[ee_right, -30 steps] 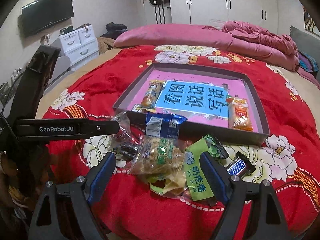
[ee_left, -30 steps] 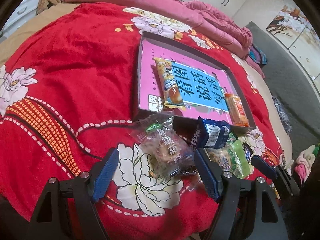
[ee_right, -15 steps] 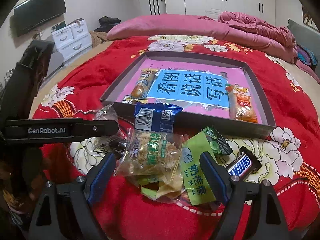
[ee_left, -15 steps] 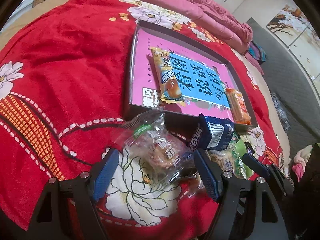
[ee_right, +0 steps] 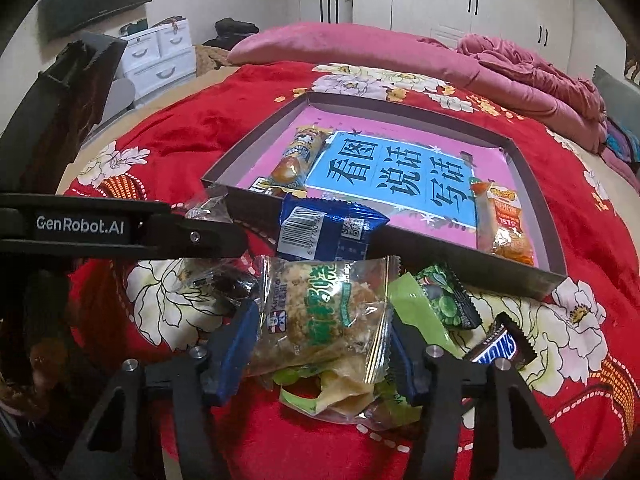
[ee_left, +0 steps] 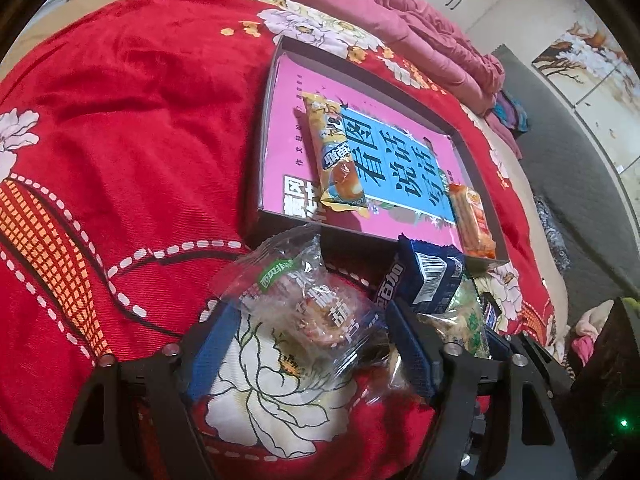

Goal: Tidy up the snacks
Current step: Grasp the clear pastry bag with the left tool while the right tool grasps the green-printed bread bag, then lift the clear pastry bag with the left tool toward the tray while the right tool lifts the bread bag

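Observation:
A clear-wrapped round pastry (ee_left: 312, 312) lies on the red floral bedspread between the blue pads of my left gripper (ee_left: 308, 344). Those jaws are closing, and a small gap shows at the right pad. My right gripper (ee_right: 320, 340) is closing on a clear packet with green print (ee_right: 324, 312), and its pads meet both wrapper edges. A blue packet (ee_right: 328, 232) leans on the near wall of the shallow grey box (ee_right: 440, 248). Inside the box lie a yellow bread snack (ee_left: 336, 152) and an orange snack (ee_left: 472, 220).
A green packet (ee_right: 444, 300), a Snickers bar (ee_right: 496, 344) and a light green pouch lie right of the held packet. The left gripper's black body (ee_right: 120, 228) crosses the right wrist view's left side. A pink quilt (ee_right: 520, 64) is bunched behind the box.
Both grippers sank closer to the snack pile. The right jaws narrowed from wide apart to the edges of the green-print packet. The left jaws narrowed slightly around the round pastry.

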Action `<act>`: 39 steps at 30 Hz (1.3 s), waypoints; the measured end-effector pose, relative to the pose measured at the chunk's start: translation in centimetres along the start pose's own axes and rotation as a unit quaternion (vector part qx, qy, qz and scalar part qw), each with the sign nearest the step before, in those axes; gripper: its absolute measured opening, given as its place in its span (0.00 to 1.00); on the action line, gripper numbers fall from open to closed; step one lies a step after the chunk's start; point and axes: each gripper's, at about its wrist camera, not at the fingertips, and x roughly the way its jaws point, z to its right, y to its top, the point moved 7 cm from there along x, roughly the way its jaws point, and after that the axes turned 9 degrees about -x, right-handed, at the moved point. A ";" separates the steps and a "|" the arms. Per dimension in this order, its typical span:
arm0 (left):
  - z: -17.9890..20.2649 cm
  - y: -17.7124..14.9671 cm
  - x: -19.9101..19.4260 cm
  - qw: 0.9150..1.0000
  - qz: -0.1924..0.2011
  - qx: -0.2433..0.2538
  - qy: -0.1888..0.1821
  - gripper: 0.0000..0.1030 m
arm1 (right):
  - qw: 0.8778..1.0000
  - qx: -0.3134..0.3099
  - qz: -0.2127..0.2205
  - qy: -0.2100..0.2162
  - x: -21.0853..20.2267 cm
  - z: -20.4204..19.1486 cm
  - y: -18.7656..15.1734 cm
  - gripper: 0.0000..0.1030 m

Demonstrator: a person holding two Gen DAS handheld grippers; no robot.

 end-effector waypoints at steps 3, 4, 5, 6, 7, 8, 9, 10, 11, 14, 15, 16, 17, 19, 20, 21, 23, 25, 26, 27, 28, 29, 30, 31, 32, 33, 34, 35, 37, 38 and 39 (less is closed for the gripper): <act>0.1 -0.1 0.1 1.000 -0.003 0.001 -0.003 0.67 | 1.000 0.002 0.002 -0.005 -0.5 0.4 -0.1 0.54; 0.2 -0.1 0.2 1.000 -0.005 0.004 -0.003 0.65 | 1.000 0.003 0.004 -0.005 -0.6 0.6 -0.2 0.54; 0.2 -0.1 0.2 1.000 -0.006 0.005 -0.002 0.65 | 1.000 0.004 0.005 -0.005 -0.8 0.7 -0.2 0.54; 0.3 -0.2 0.3 1.000 -0.006 0.006 -0.001 0.65 | 1.000 0.005 0.006 -0.005 -1.0 0.8 -0.2 0.54; 0.3 -0.1 0.3 1.000 -0.006 0.006 -0.001 0.64 | 1.000 0.005 0.008 -0.006 -1.2 0.8 -0.2 0.54; 0.4 -0.1 0.3 1.000 -0.005 0.005 -0.001 0.63 | 1.000 0.005 0.010 -0.007 -1.4 0.9 -0.2 0.54; 0.4 0.0 0.3 1.000 -0.005 0.003 -0.003 0.63 | 1.000 0.003 0.012 -0.009 -1.6 0.9 -0.2 0.54; 0.3 0.0 0.2 1.000 -0.004 0.001 -0.004 0.62 | 1.000 0.001 0.015 -0.010 -1.9 0.9 -0.2 0.54; 0.3 0.1 0.2 1.000 -0.004 -0.001 -0.007 0.60 | 1.000 0.001 0.017 -0.009 -2.0 0.9 -0.1 0.54; 0.2 0.3 -0.1 1.000 -0.001 -0.008 -0.017 0.54 | 1.000 -0.001 0.022 -0.010 -2.4 0.9 0.1 0.54; 0.1 0.4 -0.2 1.000 0.000 -0.010 -0.021 0.53 | 1.000 -0.002 0.023 -0.011 -2.5 0.9 0.1 0.54; 0.2 0.5 -0.3 1.000 0.001 -0.012 -0.025 0.51 | 1.000 -0.001 0.024 -0.010 -2.6 0.9 0.1 0.54; 0.2 0.6 -0.4 1.000 0.002 -0.012 -0.027 0.50 | 1.000 -0.001 0.024 -0.009 -2.7 0.8 0.1 0.54; 0.2 0.6 -0.5 0.999 0.002 -0.013 -0.030 0.48 | 1.000 -0.002 0.024 -0.011 -2.7 0.9 0.1 0.54; 0.3 0.6 -0.6 0.999 0.003 -0.013 -0.031 0.47 | 1.000 -0.001 0.025 -0.011 -2.8 0.9 0.1 0.54; 0.4 0.6 -0.7 0.999 0.005 -0.012 -0.033 0.47 | 1.000 0.001 0.026 -0.010 -2.9 1.0 0.1 0.54; 0.6 0.6 -1.0 0.999 0.007 -0.009 -0.037 0.46 | 1.000 0.004 0.029 -0.011 -3.1 1.2 0.1 0.54; 0.8 0.6 -1.4 0.999 0.012 -0.003 -0.040 0.46 | 0.999 0.007 0.033 -0.012 -3.4 1.5 0.2 0.54; 1.0 0.6 -1.6 0.999 0.015 0.001 -0.041 0.46 | 0.999 0.008 0.035 -0.012 -3.5 1.5 0.2 0.54; 1.2 0.6 -1.8 0.999 0.018 0.004 -0.044 0.46 | 0.999 0.009 0.036 -0.014 -3.6 1.7 0.2 0.54; 1.4 0.7 -2.1 0.999 0.023 0.008 -0.047 0.46 | 0.999 0.011 0.037 -0.014 -3.7 1.9 0.2 0.54; 1.5 0.7 -2.3 0.998 0.027 0.011 -0.048 0.46 | 0.999 0.014 0.039 -0.015 -3.8 2.0 0.2 0.54; 1.8 0.7 -2.7 0.998 0.035 0.018 -0.047 0.46 | 0.999 0.016 0.040 -0.017 -3.9 2.2 0.2 0.54; 2.0 0.8 -3.0 0.998 0.043 0.024 -0.047 0.46 | 0.999 0.017 0.042 -0.018 -4.0 2.4 0.3 0.54; 2.1 0.8 -3.2 0.997 0.047 0.027 -0.049 0.46 | 0.999 0.019 0.044 -0.020 -4.1 2.5 0.3 0.54; 2.3 0.9 -3.6 0.997 0.053 0.030 -0.052 0.46 | 0.998 0.020 0.046 -0.022 -4.3 2.7 0.3 0.54; 2.4 1.0 -3.8 0.996 0.058 0.034 -0.051 0.46 | 0.998 0.023 0.048 -0.023 -4.4 2.9 0.4 0.54; 2.5 1.0 -4.0 0.996 0.063 0.039 -0.048 0.46 | 0.998 0.024 0.050 -0.024 -4.4 3.0 0.5 0.54; 2.6 1.1 -4.3 0.995 0.070 0.045 -0.046 0.46 | 0.998 0.026 0.053 -0.026 -4.6 3.2 0.6 0.54; 2.8 1.2 -4.5 0.995 0.074 0.048 -0.046 0.46 | 0.998 0.026 0.054 -0.027 -4.7 3.2 0.6 0.54; 2.9 1.2 -4.6 0.995 0.076 0.050 -0.046 0.46 | 0.998 0.027 0.055 -0.027 -4.7 3.3 0.6 0.54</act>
